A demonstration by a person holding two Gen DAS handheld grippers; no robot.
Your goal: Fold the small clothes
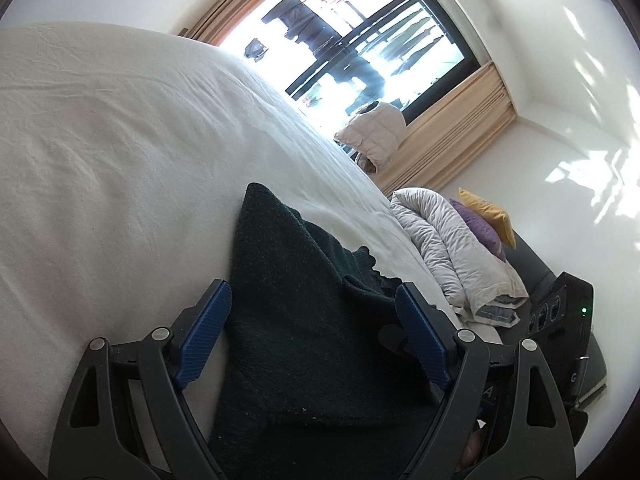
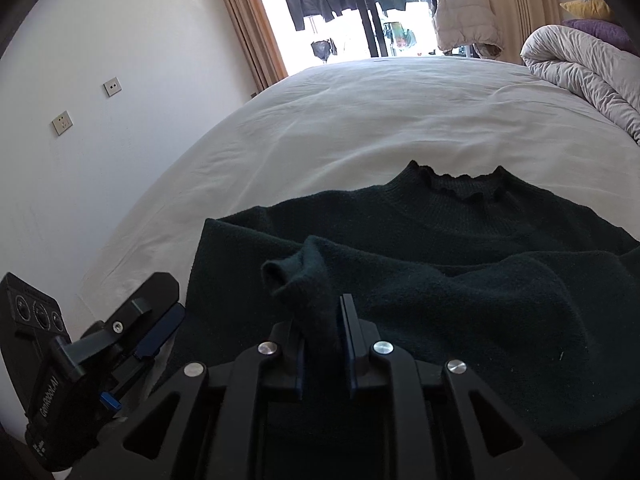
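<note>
A dark green knitted sweater with a wavy collar [image 2: 460, 240] lay flat on a big bed with a white sheet [image 2: 360, 120]. The right gripper [image 2: 324, 340] sat low over the near edge of the sweater. A bunched-up bit of the dark knit stuck up between its blue pads. The pads were close together around that bit, but it was hard to tell if they still squeezed it.

The left gripper [image 1: 312, 304] was above the sweater's side, with its blue fingers [image 1: 208, 328] wide apart and nothing pinched. The dark cloth lay under and between them.

Far ahead of the right gripper was a bright window with tan curtains [image 2: 240, 20]. A puffy grey rolled quilt [image 2: 580, 64] lay off to the far right on the bed, with a purple pillow [image 2: 600, 30] behind it.
</note>
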